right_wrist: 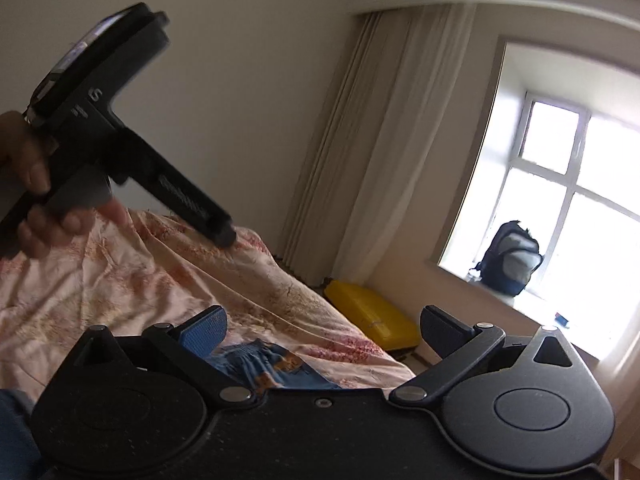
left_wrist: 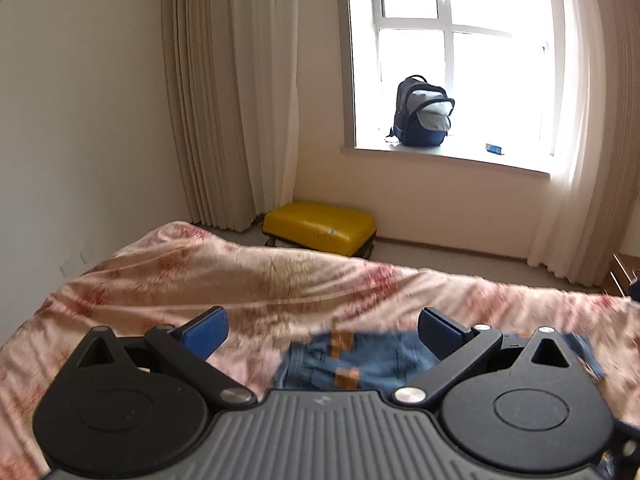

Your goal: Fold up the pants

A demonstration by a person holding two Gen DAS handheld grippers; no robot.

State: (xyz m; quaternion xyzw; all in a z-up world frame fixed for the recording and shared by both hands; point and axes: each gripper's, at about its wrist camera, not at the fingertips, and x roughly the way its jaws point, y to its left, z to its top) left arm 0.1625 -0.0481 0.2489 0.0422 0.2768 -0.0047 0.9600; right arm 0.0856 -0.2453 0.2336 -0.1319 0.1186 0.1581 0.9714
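The left gripper (left_wrist: pixel 323 332) was held above the bed, its two blue-padded fingers (left_wrist: pixel 206 334) spread wide apart with nothing between them. The pants (left_wrist: pixel 360 360), blue denim with tan belt loops, lay on the floral bedspread (left_wrist: pixel 200 280) directly below and just ahead of this gripper, near the bed's close edge; part of the garment was hidden by the gripper body.

The right gripper (right_wrist: pixel 322 330) was likewise spread wide and empty. In its view the pants (right_wrist: pixel 272 364) appeared as a bunched patch of denim on the bedspread (right_wrist: pixel 120 280), just under the left-hand finger. The left gripper's body (right_wrist: pixel 132 140) showed in the upper left of this view, gripped by the person's left hand (right_wrist: pixel 44 192) and raised clear of the bedspread.

Beyond the bed, a yellow suitcase (left_wrist: pixel 320 226) lay flat on the floor beside the curtain (left_wrist: pixel 228 92). A dark backpack (left_wrist: pixel 424 112) stood upright on the windowsill (left_wrist: pixel 460 158).
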